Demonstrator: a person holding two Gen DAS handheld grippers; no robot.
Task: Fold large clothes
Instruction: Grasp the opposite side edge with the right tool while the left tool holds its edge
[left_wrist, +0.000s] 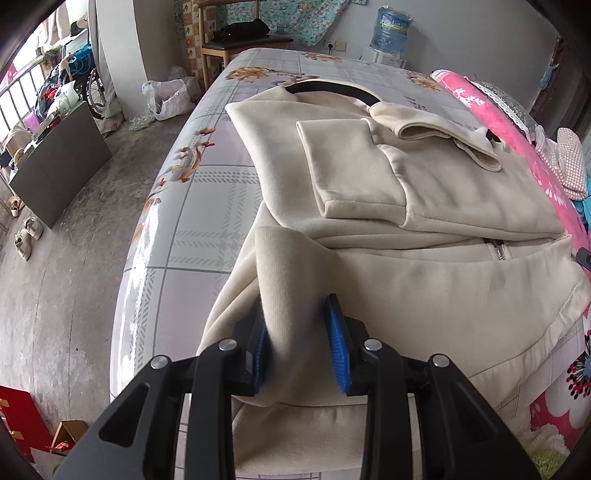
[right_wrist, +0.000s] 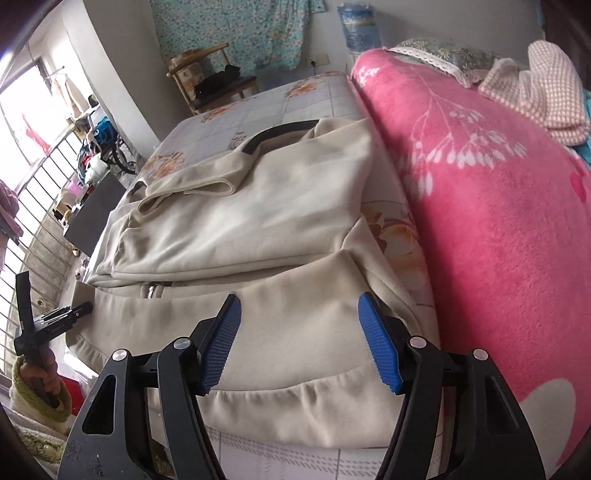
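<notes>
A cream zip-up jacket lies flat on the bed, both sleeves folded across its chest and its dark-lined collar at the far end. My left gripper is shut on a raised fold of the jacket's near left edge, with cloth filling the gap between the blue pads. In the right wrist view the jacket spreads below my right gripper, which stands open just over the hem near the right side, nothing pinched. At that view's left edge a hand in a green-cuffed sleeve holds the other gripper.
A rolled pink blanket runs along the bed's right side with a checked cloth on top. Left of the bed is concrete floor with shoes and a dark board. A wooden chair and water bottle stand beyond.
</notes>
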